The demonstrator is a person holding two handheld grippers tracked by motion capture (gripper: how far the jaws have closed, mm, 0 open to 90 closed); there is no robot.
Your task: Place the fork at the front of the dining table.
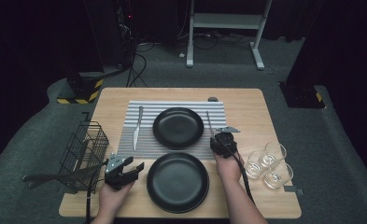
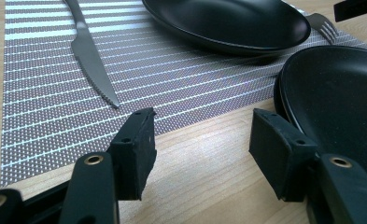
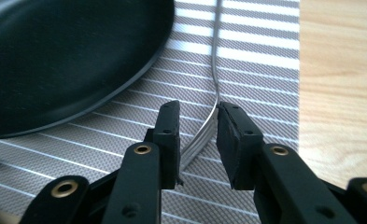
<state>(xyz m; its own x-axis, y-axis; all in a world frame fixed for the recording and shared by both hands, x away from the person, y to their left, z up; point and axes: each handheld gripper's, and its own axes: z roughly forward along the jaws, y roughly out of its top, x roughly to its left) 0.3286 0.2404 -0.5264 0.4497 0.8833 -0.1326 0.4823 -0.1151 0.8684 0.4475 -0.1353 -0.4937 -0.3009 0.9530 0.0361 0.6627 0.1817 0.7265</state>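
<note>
Right tongs (image 3: 197, 122) straddle fork (image 3: 212, 84) on striped placemat (image 3: 260, 60), just right of far black plate (image 3: 55, 56); jaws narrowed round tine end, pads not clearly pressing, so not yet gripping. Left tongs (image 2: 200, 140) released, empty, over bare surface (image 2: 204, 163) left of near plate (image 2: 340, 98). Fork: thin, stiff metal, light, smooth, likely slippery and lying flat, hard to get under. Best hold judged across neck behind tines, squeezing side edges. Knife (image 2: 90, 56) left of far plate.

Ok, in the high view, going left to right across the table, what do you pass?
Wire basket → left gripper → knife → far black plate → fork → right gripper → drinking glasses.
</note>
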